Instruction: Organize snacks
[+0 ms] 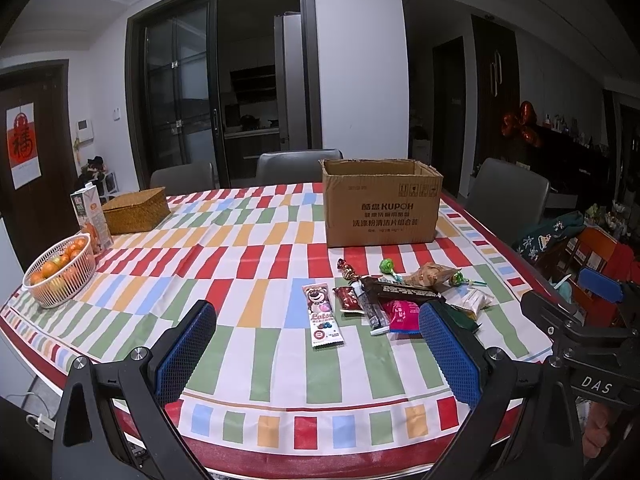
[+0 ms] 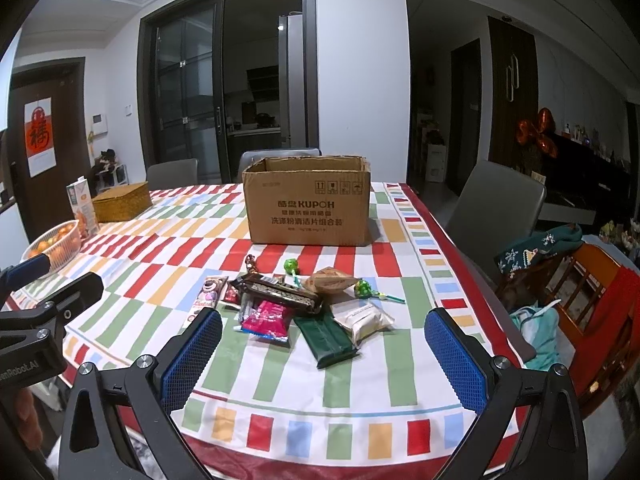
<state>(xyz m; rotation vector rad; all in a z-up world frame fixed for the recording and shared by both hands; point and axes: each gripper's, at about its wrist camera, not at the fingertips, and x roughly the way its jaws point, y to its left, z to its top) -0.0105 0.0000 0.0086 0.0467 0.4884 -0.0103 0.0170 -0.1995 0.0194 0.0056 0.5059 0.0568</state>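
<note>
A pile of snacks lies on the chequered tablecloth in front of an open cardboard box (image 1: 382,204) (image 2: 308,208). It holds a pink bear bar (image 1: 323,315) (image 2: 206,294), a dark chocolate bar (image 1: 402,290) (image 2: 280,290), a magenta packet (image 1: 402,314) (image 2: 266,318), a green pouch (image 2: 326,338), a white packet (image 2: 362,318), a brown packet (image 1: 430,274) (image 2: 330,280) and green lollipops (image 1: 387,266) (image 2: 291,267). My left gripper (image 1: 318,354) is open and empty near the table's front edge. My right gripper (image 2: 324,358) is open and empty, just before the pile.
A white basket of oranges (image 1: 60,276) (image 2: 56,244), a juice carton (image 1: 91,216) (image 2: 82,208) and a woven box (image 1: 136,210) (image 2: 122,200) stand at the far left. Grey chairs (image 1: 298,166) (image 2: 496,202) surround the table. A wooden chair with clothes (image 2: 568,280) stands at the right.
</note>
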